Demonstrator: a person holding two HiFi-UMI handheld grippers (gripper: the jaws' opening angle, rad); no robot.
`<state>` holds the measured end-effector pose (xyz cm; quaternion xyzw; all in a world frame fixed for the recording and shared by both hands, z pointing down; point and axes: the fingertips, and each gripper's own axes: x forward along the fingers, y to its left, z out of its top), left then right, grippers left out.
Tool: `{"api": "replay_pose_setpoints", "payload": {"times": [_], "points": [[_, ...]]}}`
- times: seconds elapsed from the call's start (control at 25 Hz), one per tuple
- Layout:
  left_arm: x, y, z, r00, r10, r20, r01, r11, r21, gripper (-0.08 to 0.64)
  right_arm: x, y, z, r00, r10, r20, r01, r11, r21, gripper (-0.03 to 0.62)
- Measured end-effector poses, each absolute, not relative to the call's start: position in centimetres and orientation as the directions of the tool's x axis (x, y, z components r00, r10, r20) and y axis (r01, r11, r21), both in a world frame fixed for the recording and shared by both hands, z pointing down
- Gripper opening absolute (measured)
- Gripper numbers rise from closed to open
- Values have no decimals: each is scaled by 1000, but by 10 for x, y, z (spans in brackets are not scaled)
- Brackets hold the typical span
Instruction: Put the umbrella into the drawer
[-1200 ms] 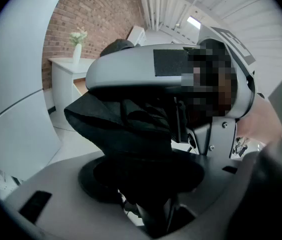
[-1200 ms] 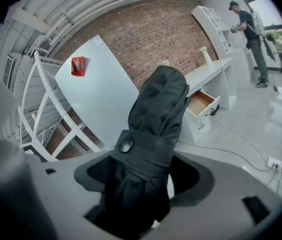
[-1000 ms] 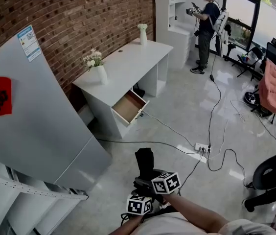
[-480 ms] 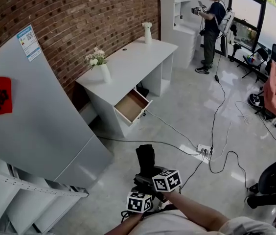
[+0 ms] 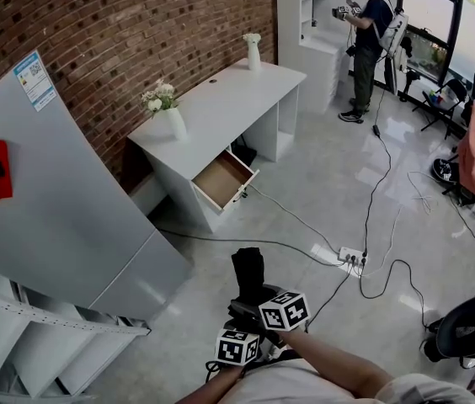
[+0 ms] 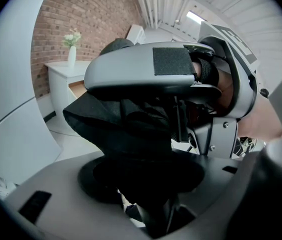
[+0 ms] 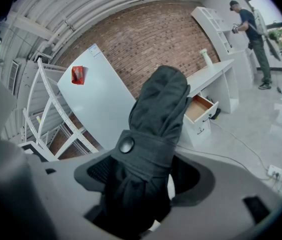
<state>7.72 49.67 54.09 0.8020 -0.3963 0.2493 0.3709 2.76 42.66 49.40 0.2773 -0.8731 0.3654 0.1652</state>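
Observation:
A folded black umbrella [image 5: 248, 274] stands upright low in the head view, and both grippers hold its lower end. My left gripper [image 5: 239, 320] is shut on its loose black fabric [image 6: 121, 129], with the right gripper's grey body close in front of it. My right gripper [image 5: 254, 301] is shut on the umbrella [image 7: 156, 119] just below its strap and snap button. The open wooden drawer [image 5: 223, 181] juts out of the white desk [image 5: 221, 99], some way ahead across the floor. In the right gripper view the drawer [image 7: 200, 109] shows just right of the umbrella's tip.
A tall grey cabinet [image 5: 52, 209] and white shelving [image 5: 44, 343] stand at the left. Cables and a power strip [image 5: 351, 255] lie on the floor to the right. A vase of flowers [image 5: 168, 112] stands on the desk. A person [image 5: 374, 32] stands far back, and an office chair [image 5: 465, 331] is at the right.
Both grippers keep their hold on the umbrella. The view has shifted a little across the room, and the person at the back has moved slightly right.

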Motion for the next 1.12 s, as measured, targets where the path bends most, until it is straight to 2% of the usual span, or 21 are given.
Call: {"api": "replay_pose_setpoints", "payload": {"times": [1.12], "points": [[129, 475, 563, 497, -465, 733, -866, -320, 384, 231, 75, 406, 515, -828, -275, 488, -542, 612, -576, 330]]}}
